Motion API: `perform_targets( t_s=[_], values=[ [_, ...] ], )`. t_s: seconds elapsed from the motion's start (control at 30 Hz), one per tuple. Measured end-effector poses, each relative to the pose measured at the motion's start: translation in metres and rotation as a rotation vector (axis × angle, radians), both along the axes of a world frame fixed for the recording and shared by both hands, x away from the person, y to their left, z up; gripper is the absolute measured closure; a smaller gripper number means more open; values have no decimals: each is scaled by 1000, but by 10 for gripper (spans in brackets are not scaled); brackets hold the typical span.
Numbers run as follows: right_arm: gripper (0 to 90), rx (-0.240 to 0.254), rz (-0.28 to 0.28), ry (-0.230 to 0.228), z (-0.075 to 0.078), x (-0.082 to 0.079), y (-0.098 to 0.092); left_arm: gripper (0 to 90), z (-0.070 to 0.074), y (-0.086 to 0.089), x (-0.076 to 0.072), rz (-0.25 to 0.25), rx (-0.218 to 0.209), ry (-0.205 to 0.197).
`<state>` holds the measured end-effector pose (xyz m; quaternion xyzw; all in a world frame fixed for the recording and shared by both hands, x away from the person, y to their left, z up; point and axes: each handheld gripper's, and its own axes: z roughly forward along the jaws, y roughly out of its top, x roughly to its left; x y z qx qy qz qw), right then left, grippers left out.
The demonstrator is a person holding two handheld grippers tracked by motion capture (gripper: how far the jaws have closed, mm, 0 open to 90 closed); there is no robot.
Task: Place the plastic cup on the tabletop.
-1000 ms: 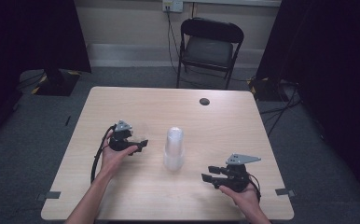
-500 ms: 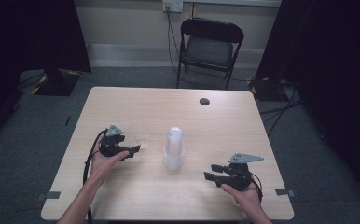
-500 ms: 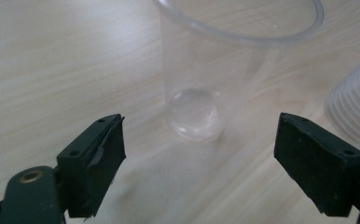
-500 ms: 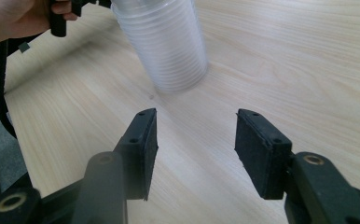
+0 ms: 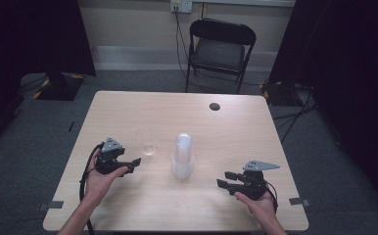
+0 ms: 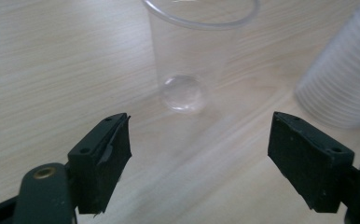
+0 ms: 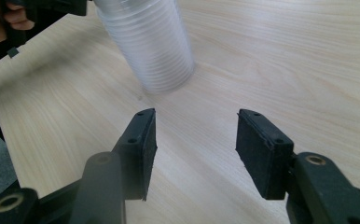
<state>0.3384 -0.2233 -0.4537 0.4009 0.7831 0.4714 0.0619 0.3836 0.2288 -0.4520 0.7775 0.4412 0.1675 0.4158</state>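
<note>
Surface: a light wooden table (image 5: 128,107) with a pale grain.
Clear cup: a single clear plastic cup (image 5: 147,142) stands upright on the bare wood just ahead of the left gripper (image 5: 130,164), whose jaws stand wide apart; its round base shows through its wall.
Stack: a stack of cups (image 5: 182,155), mouth down, stands between the two grippers, ahead of the right gripper (image 5: 225,178).
Far side: a small dark round spot (image 5: 214,106) sits well beyond both grippers.
</note>
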Motion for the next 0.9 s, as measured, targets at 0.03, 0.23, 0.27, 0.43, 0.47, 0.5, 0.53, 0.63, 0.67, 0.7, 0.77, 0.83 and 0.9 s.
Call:
perform_targets(
  t_s=[0.03, 0.23, 0.27, 0.43, 0.47, 0.5, 0.53, 0.63, 0.67, 0.7, 0.77, 0.83, 0.9],
  values=[
    [480, -1, -3, 0, 0, 0, 0, 210, 1, 1, -3, -6, -7, 3],
    [477, -7, -17, -2, -1, 1, -1, 197, 2, 5, -23, -23, -6, 23],
    [477, -9, -19, -2, -1, 1, -1, 197, 2, 6, -27, -11, -21, 13],
    [474, -11, -30, -2, -2, 1, -4, 196, -4, 7, -40, -2, 6, 46],
    [474, -12, -31, -3, -2, 1, -5, 196, -5, 6, -43, -3, 14, 50],
    [474, -11, -35, -4, -2, 1, -5, 196, -6, 5, -47, 3, 18, 54],
    [473, -13, -41, -4, -2, 1, -6, 196, -6, 5, -52, 20, 26, 47],
    [473, -17, -43, -7, -3, 1, -7, 196, -7, 4, -67, 8, 31, 41],
    [472, -19, -44, -8, -3, 1, -7, 196, -7, 4, -71, 8, 32, 37],
    [472, -21, -42, -9, -3, 1, -8, 196, -8, 4, -74, 6, 36, 34],
    [470, -27, -44, -12, -3, 0, -7, 196, -8, 4, -80, 6, 37, 35],
    [466, -40, -42, -19, -3, 0, -7, 196, -8, 3, -88, 16, 45, 45],
    [461, -46, -42, -21, -5, -1, -7, 196, -11, 3, -94, -6, 52, 54]
  ],
)
